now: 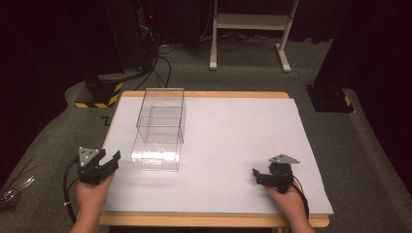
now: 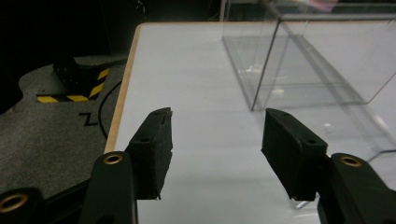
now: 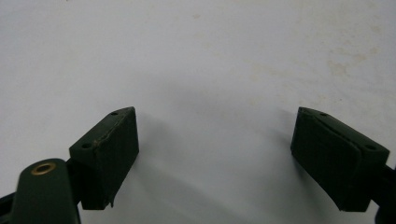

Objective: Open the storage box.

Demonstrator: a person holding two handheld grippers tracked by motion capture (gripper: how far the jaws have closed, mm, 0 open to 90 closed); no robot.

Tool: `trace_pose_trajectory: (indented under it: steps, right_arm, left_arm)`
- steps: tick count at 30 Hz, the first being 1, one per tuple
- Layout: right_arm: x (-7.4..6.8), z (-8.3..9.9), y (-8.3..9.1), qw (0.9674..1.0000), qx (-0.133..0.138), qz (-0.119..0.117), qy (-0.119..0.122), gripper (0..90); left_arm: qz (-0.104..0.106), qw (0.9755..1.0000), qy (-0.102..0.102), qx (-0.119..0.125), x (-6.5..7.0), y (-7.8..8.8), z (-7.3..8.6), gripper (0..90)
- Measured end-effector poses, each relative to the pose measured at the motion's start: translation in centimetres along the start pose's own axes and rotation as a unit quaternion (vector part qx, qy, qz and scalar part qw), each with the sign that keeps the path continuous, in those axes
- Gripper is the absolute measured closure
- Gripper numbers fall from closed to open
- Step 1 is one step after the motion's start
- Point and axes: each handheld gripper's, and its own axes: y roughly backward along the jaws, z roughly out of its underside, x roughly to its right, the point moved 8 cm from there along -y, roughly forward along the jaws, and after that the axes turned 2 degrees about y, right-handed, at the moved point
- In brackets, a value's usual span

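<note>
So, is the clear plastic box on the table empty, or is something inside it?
The clear plastic box looks empty: the white table shows through its walls, with only reflections inside.

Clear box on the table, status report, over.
Left gripper open, beside clear box, not touching. Right gripper open over bare table. Box's contents unclear. Nothing between.

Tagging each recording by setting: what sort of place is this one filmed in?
Most likely a lab or studio set up for recording, not a home. A white-topped table with a wooden edge stands on grey carpet, black-and-yellow striped stand bases flank it, and cables trail past a white metal frame behind.
</note>
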Motion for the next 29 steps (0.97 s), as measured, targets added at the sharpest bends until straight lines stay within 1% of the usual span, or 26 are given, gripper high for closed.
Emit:
trace_pose_trajectory:
  steps: [1,2,3,5,9,10,12,13,15,16,17,18,19,23,29]
  right_arm:
    - [0.0,0.0,0.0,1.0,0.0,0.0,0.0,15.0]
    - [0.0,0.0,0.0,1.0,0.0,0.001,0.0,15.0]
    - [0.0,0.0,0.0,1.0,0.0,0.001,0.0,15.0]
    - [0.0,0.0,0.0,1.0,0.0,0.001,0.001,15.0]
    - [0.0,0.0,0.0,1.0,-0.001,0.001,0.001,15.0]
    - [0.0,0.0,0.0,1.0,-0.001,0.001,0.001,15.0]
    - [0.0,0.0,0.0,1.0,0.0,0.001,0.001,15.0]
    - [0.0,0.0,0.0,1.0,0.0,0.001,0.001,15.0]
    - [0.0,0.0,0.0,1.0,0.0,0.001,0.001,15.0]
    - [0.0,0.0,0.0,1.0,-0.001,0.001,0.001,15.1]
    - [0.0,0.0,0.0,1.0,0.0,0.001,0.001,15.1]
    - [0.0,0.0,0.0,1.0,-0.001,0.001,0.001,15.1]
    - [0.0,0.0,0.0,1.0,-0.001,0.001,0.001,15.1]
    - [0.0,0.0,0.0,1.0,-0.001,0.003,0.003,15.1]
    - [-0.1,0.0,0.0,1.0,-0.002,0.004,0.002,15.2]
  left_arm:
    - [0.001,1.0,0.004,-0.003,-0.3,-0.2,0.4,43.1]
    - [0.002,0.9999,0.008,-0.014,-0.9,-0.7,1.3,43.1]
    - [0.002,0.9999,0.008,-0.014,-0.9,-0.7,1.3,43.0]
    - [0.001,0.9997,0.012,-0.022,-1.3,-1.1,2.2,43.0]
    - [0.001,0.9991,0.007,-0.042,-1.7,-1.7,3.6,42.7]
    - [0.002,0.9985,0.0,-0.054,-1.8,-2.0,4.2,42.0]
    - [0.002,0.9983,0.0,-0.058,-1.8,-2.1,4.4,41.7]
    - [0.002,0.9976,0.001,-0.07,-1.9,-2.4,4.8,40.9]
    - [0.001,0.9974,0.0,-0.071,-1.8,-2.4,4.8,40.0]
    - [-0.001,0.9974,-0.006,-0.072,-1.8,-2.4,4.8,40.0]
    - [-0.001,0.997,-0.01,-0.077,-1.7,-2.5,4.9,39.8]
    - [0.001,0.9961,-0.012,-0.088,-1.6,-2.7,5.0,38.5]
    - [0.003,0.994,-0.019,-0.108,-1.5,-3.0,5.3,34.0]
    - [-0.007,0.9935,-0.034,-0.109,-1.3,-3.1,5.3,32.2]
    - [-0.006,0.9936,-0.033,-0.108,-1.3,-3.1,5.3,32.1]
